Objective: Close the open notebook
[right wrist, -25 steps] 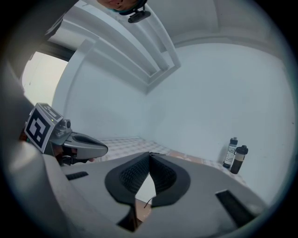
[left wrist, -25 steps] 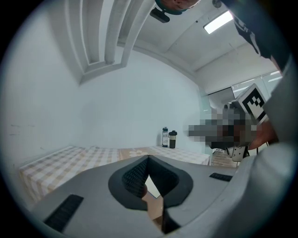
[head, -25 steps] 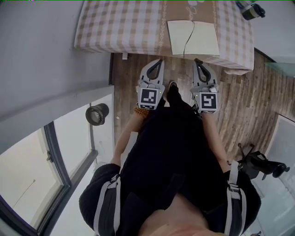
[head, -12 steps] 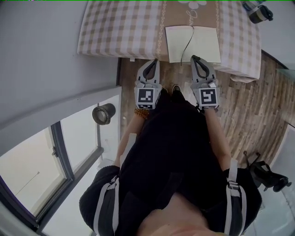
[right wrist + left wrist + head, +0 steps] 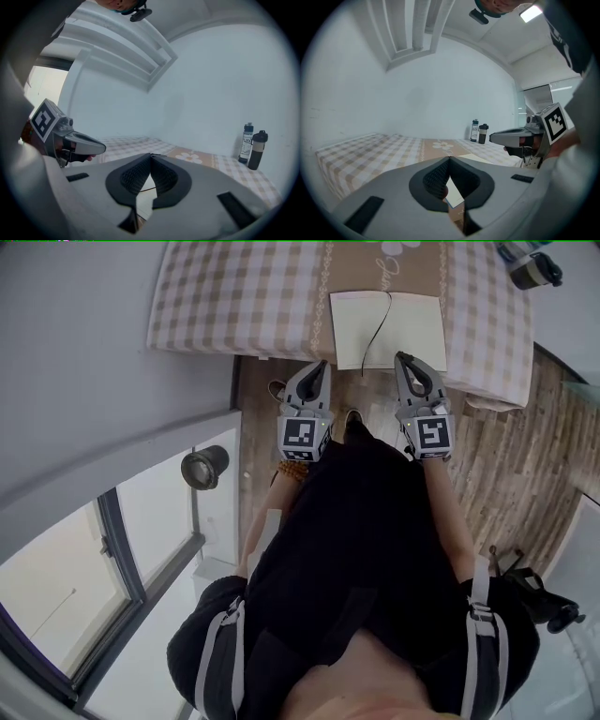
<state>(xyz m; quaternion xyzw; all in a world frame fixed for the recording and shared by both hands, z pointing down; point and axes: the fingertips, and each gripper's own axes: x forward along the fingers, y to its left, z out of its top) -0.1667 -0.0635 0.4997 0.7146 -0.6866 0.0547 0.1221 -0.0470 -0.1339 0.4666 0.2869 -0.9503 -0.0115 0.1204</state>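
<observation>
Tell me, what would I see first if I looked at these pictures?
An open notebook with blank cream pages lies at the near edge of a table under a checked tablecloth. The left tool and right tool are held side by side just before that edge, both shut and empty. Two bottles stand at the table's far right corner.

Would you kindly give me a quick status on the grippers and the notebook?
Left gripper shut, empty. Right gripper shut, empty. Notebook open flat on table. Thin black cord lies across its pages.
</observation>
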